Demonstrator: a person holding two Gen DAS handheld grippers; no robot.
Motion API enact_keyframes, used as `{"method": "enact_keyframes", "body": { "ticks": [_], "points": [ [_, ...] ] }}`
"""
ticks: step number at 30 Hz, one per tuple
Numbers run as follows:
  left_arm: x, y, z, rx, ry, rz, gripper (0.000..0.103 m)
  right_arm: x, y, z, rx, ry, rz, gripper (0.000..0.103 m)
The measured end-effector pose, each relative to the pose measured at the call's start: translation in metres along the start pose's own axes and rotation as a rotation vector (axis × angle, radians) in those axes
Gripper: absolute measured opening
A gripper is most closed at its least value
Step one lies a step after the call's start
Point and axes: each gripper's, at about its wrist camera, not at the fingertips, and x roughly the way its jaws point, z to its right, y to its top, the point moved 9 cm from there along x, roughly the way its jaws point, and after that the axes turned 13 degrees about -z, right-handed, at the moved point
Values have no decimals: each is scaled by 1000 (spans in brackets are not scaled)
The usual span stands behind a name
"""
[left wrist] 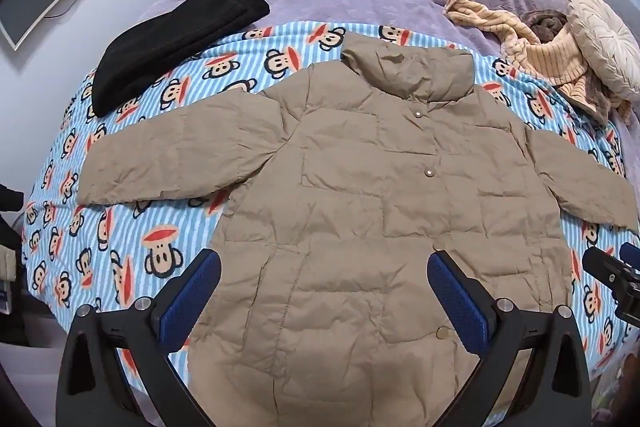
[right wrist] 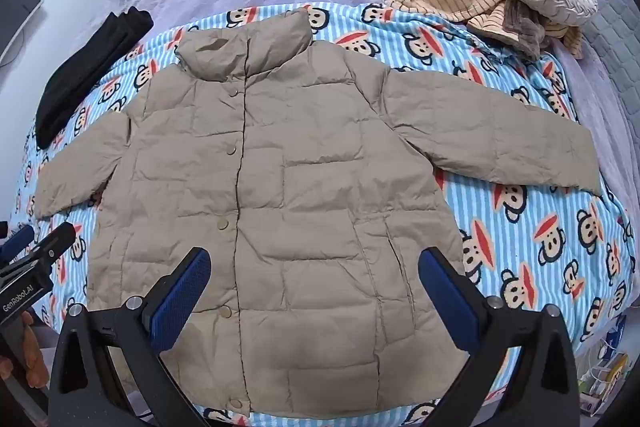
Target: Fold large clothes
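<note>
Tan puffer jacket (left wrist: pixel 360 195), spread flat, monkey-print blanket (left wrist: pixel 132 247)

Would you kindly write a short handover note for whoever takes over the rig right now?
Left tool: open, empty, above the jacket's lower hem.
Right tool: open, empty, also above the lower hem.
Beige quilted puffer jacket: flat, front up, buttoned, sleeves spread, on the blue striped monkey-print blanket.
Folded black garment: lies beyond the jacket's sleeve.
Done: jacket spread out.
Left: all folds, likely sleeves first.
</note>
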Motion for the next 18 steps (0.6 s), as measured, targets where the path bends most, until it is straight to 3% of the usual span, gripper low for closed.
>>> {"method": "enact_keyframes", "body": {
  "ticks": [18],
  "points": [
    [-11, -4, 5, -29, 0, 27, 103, -6, 1, 0, -7, 3, 11, 103]
  ]
}}
